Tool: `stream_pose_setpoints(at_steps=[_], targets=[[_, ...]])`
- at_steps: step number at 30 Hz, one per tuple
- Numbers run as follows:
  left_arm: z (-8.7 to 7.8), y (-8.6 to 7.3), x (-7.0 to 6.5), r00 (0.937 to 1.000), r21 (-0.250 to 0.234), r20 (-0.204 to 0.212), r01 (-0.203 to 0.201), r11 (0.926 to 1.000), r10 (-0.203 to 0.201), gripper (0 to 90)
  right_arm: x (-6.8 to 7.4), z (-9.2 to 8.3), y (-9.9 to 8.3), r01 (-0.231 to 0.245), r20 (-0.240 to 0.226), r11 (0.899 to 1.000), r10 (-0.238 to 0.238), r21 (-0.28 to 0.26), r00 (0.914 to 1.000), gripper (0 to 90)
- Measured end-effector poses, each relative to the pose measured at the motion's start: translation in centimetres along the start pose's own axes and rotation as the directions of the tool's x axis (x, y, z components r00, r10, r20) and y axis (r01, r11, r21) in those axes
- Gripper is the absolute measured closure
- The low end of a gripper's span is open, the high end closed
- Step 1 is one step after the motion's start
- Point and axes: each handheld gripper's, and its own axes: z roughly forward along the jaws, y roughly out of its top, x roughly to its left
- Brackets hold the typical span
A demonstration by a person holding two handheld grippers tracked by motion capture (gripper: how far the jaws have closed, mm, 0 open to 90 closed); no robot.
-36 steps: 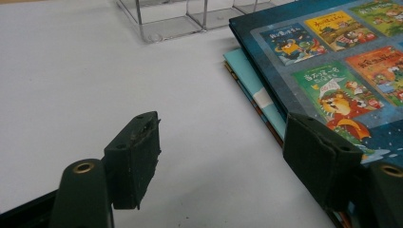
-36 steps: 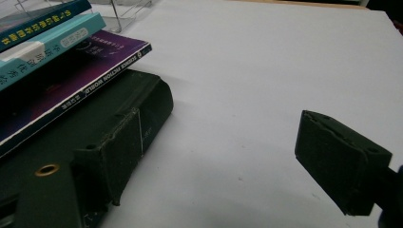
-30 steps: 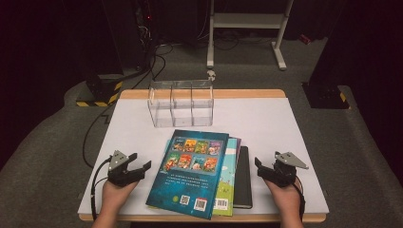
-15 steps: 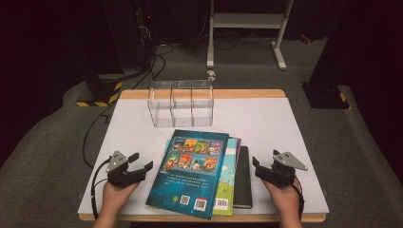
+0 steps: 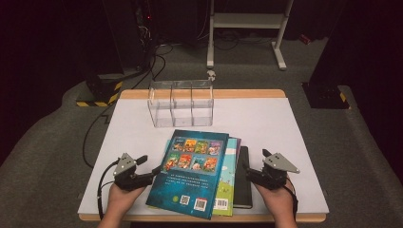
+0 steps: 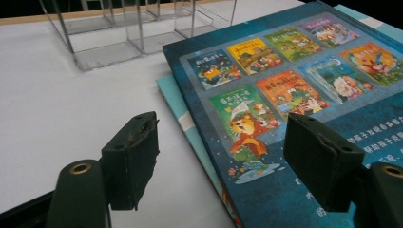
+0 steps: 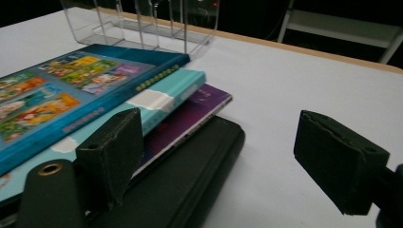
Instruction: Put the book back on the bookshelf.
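- The step in hand is judged to be an approach to the book stack (image 5: 202,173) from both sides, probably so that the top book (image 6: 294,95) can be lifted toward the clear rack (image 5: 181,104).
- The left gripper (image 5: 149,166) is held wide open with nothing between its jaws; the top book's left edge lies just beside it, under the gap.
- The right gripper (image 5: 254,166) is likewise wide open and empty, just beside the black book (image 7: 190,175) at the bottom of the stack.
- 4 books are stacked: blue, teal, purple, black.
- The blue cover alone should be pinched at its edge, so that the teal book (image 7: 166,97) is not dragged along.
- The stack lies between the 2 grippers, near the table's (image 5: 294,123) front edge, well apart from the rack.
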Motion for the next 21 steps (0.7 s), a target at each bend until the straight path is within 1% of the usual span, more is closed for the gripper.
stream_pose_setpoints(at_steps=[1, 2, 4, 5, 10, 12, 13, 17, 19, 20, 21], targets=[[0.1, -0.1, -0.1, 1.0, 0.005, 0.002, -0.002, 1.0, 0.002, 27.5, 0.4, 0.0, 0.1, 0.008, -0.012, 1.0, -0.008, 0.0, 0.9999, 16.8], [0.1, -0.1, -0.2, 1.0, 0.005, 0.005, 0.004, 1.0, -0.004, 27.4, 0.7, 0.0, 0.2, 0.016, -0.018, 1.0, -0.016, 0.001, 0.9997, 16.8], [0.2, -0.2, -0.3, 1.0, 0.012, 0.008, 0.0, 0.9999, 0.0, 27.2, 1.6, 0.1, 0.4, 0.036, -0.036, 0.999, -0.036, -0.001, 0.9987, 16.8], [0.2, -0.3, -0.3, 1.0, 0.014, 0.01, 0.0, 0.9999, 0.0, 27.2, 1.6, 0.1, 0.4, 0.036, -0.036, 0.999, -0.036, -0.001, 0.9987, 16.8], [0.4, -0.5, -0.8, 0.9996, 0.025, 0.027, 0.007, 0.9997, -0.007, 27.2, 3.1, 0.2, 0.7, 0.058, -0.071, 0.998, -0.059, -0.011, 0.9957, 17.4], [0.5, -0.7, -0.9, 0.9993, 0.043, 0.038, 0.006, 0.999, -0.008, 27.0, 3.8, 0.3, 0.8, 0.071, -0.085, 0.997, -0.071, -0.012, 0.9938, 17.4], [0.6, -0.8, -1.0, 0.9991, 0.047, 0.041, 0.012, 0.9988, -0.014, 26.8, 4.2, 0.3, 0.9, 0.073, -0.098, 0.997, -0.073, -0.01, 0.9925, 17.6], [0.9, -1.2, -1.4, 0.9986, 0.07, 0.051, 0.008, 0.9975, -0.012, 26.0, 5.2, 0.4, 1.0, 0.086, -0.131, 0.996, -0.085, -0.004, 0.9877, 18.9], [1.1, -1.3, -1.6, 0.9982, 0.076, 0.057, 0.014, 0.997, -0.018, 25.8, 5.6, 0.5, 0.9, 0.096, -0.144, 0.995, -0.095, -0.002, 0.985, 19.1], [1.1, -1.4, -1.6, 0.998, 0.085, 0.062, 0.008, 0.9964, -0.013, 25.6, 5.7, 0.5, 0.9, 0.097, -0.149, 0.995, -0.096, 0.001, 0.9842, 19.1], [1.2, -1.5, -1.7, 0.9978, 0.085, 0.064, 0.013, 0.9963, -0.019, 25.1, 5.8, 0.5, 0.9, 0.095, -0.154, 0.995, -0.093, 0.004, 0.9837, 19.3]])
